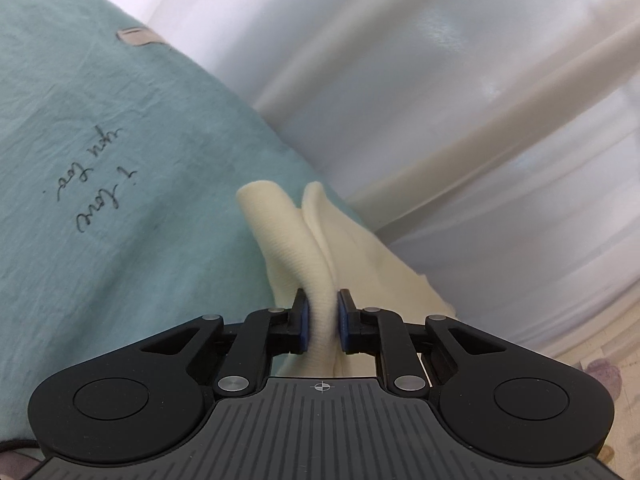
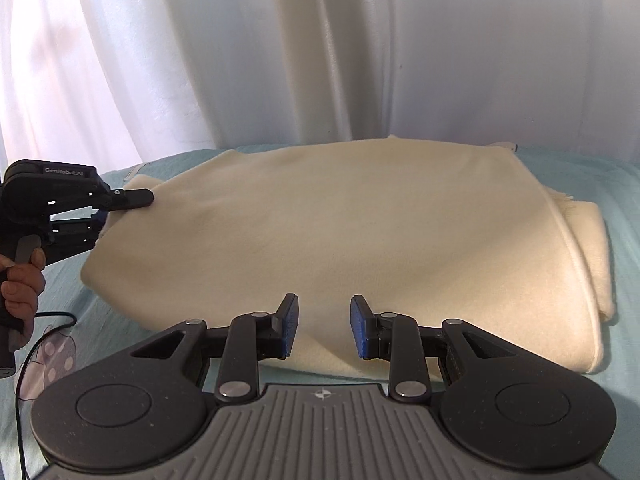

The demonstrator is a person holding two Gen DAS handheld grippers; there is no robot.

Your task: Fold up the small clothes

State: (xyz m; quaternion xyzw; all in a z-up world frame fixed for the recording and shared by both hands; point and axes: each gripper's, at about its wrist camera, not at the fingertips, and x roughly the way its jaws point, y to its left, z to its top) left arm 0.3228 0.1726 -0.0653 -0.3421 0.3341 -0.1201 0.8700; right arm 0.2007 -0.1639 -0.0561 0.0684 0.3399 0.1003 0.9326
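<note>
The left hand-held gripper (image 1: 323, 322) pinches the cream sweater's (image 2: 340, 232) edge. The right hand-held gripper (image 2: 323, 326) is open, just above its near edge, on the teal sheet (image 1: 100, 160).

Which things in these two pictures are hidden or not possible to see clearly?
- Left wrist view: most of the cream garment is hidden behind the left tongs and cut by the bed edge.
- Right wrist view: the garment's near edge lies under the right tongs.
- Right wrist view: the person's hand is cut off by the frame edge.
</note>
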